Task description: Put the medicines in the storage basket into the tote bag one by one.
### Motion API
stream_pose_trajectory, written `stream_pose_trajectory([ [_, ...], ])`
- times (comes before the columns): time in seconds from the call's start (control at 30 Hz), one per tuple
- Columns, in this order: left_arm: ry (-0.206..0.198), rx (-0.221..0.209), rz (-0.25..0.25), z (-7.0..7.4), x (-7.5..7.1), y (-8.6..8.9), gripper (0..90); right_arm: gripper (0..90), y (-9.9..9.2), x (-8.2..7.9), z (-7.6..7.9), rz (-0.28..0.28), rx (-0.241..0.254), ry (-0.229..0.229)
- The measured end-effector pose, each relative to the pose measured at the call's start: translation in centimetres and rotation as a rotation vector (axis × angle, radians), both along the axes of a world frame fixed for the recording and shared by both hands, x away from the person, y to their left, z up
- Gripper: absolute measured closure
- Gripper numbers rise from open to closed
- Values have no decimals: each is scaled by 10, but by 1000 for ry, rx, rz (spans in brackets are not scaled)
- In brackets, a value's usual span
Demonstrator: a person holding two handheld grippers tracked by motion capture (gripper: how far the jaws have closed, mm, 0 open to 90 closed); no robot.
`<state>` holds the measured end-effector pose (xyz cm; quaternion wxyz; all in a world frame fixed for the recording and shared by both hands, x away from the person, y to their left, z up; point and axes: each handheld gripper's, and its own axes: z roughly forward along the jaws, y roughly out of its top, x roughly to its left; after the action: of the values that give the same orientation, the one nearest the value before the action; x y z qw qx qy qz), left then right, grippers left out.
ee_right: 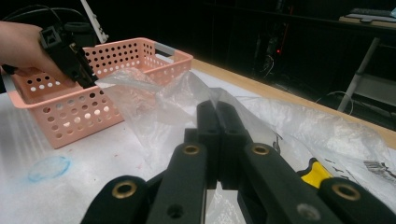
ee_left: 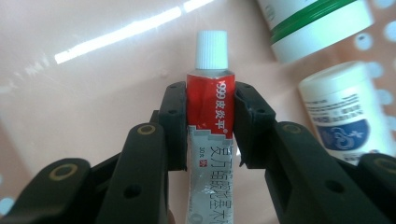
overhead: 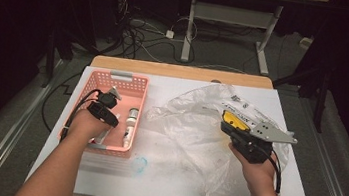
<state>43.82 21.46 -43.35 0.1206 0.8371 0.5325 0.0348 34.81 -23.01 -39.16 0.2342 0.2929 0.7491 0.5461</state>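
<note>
Overhead, a clear plastic bag (overhead: 198, 131) sprawls across the white table (overhead: 162, 182), its upper-right edge pinched in the shut right claw (overhead: 233, 129); limp and slippery, the film needs that firm edge grip. At left, inside the pink basket (overhead: 137, 81), the left claw (ee_left: 210, 121) clamps a small ointment tube (ee_left: 209, 116) just below its white cap: light, soft-walled, best held near the stiffer shoulder. Close up, the left gripper view reveals the red label and two white bottles (ee_left: 341, 116) at right, barely legible from above.
</note>
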Motion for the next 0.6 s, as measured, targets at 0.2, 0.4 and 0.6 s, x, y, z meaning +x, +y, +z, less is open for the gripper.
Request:
stream_pose_trajectory([
  [0.2,-90,-52,-1,10,-12,8,663,900,-1,-1,2,0,8,-4],
  [0.4,-178,-102,9,17,-25,18,663,900,-1,-1,2,0,8,-9],
  [0.6,-261,-168,13,23,-39,24,663,900,0,-2,2,-2,6,-9],
])
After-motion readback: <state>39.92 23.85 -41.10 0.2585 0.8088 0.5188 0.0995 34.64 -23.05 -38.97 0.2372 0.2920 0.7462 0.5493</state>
